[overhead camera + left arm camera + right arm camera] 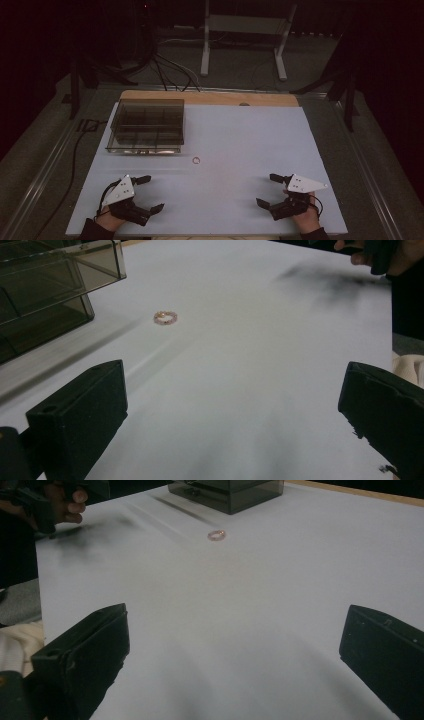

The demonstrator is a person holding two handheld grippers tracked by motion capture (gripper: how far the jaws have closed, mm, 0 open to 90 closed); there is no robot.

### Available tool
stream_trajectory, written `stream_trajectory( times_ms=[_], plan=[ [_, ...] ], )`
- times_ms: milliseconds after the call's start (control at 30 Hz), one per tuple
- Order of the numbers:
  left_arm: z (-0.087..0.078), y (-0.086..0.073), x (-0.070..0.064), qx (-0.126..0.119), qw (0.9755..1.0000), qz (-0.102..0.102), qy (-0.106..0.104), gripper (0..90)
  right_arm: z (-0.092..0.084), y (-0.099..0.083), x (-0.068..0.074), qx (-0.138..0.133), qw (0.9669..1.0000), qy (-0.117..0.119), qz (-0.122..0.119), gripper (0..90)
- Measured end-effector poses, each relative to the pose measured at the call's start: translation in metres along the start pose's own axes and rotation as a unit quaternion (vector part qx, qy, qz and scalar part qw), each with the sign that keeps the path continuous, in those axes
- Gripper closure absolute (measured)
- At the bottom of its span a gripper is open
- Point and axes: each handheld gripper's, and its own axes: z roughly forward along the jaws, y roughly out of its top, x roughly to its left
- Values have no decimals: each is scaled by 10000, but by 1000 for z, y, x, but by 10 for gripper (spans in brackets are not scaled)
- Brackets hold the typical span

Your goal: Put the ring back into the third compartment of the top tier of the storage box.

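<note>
A small pink beaded ring (196, 160) lies on the white table top (240, 140), just in front of a smoky transparent compartment box (146, 125). In the left gripper view the ring (165, 317) lies ahead and to the left, near the box (45, 285). From the right gripper view the ring (216, 535) is far ahead, with the box (227, 490) behind it. My left gripper (149, 193) rests open at the front left with nothing between its jaws. At the front right, my right gripper (267, 190) is open and holds nothing.
The box stands at the back left of the table, its lid shut. A wooden strip (210, 98) edges the far side. Beyond it are a metal stand (245, 35) and cables (170, 70) on the floor.
</note>
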Motion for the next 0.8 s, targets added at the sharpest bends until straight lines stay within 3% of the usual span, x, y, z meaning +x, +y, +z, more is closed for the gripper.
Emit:
stream_trajectory(
  times_ms=[133, 800],
  plan=[
    [0, 1, 0, -37, 10000, 11, -8, 6, 3, 0, 0, 93, 9999, 27, 45, 0],
    [1, 1, -2, 16, 10000, 47, 10, 6, 3, 2, 2, 14, 10000, 52, 56, 0]
  ],
)
